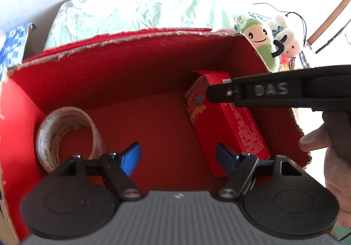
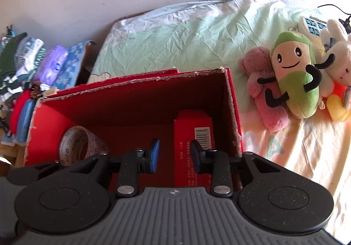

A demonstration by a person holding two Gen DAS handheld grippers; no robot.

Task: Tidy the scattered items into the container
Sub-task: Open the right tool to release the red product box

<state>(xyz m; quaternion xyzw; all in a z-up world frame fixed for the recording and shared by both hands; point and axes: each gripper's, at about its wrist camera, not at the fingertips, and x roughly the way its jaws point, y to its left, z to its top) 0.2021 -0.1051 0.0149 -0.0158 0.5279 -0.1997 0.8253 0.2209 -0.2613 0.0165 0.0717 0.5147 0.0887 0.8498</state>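
A red cardboard container (image 1: 122, 63) (image 2: 140, 100) sits on a bed. Inside it, a roll of tape (image 1: 65, 133) (image 2: 81, 146) leans in the left corner and a red packet box (image 1: 228, 122) (image 2: 193, 133) stands against the right wall. My left gripper (image 1: 177, 157) is open and empty over the container's floor, between tape and box. My right gripper (image 2: 174, 156) is open and empty above the container, its fingers either side of the box's near edge, not clamping it. The right gripper's arm (image 1: 280, 89) crosses the left wrist view over the box.
Plush toys lie on the bed right of the container: a green smiling one (image 2: 294, 76) (image 1: 263, 39), a pink one (image 2: 263, 89) and a white rabbit (image 2: 337, 56). A pale green sheet (image 2: 186, 39) lies behind. Folded clothes (image 2: 33, 65) pile at the left.
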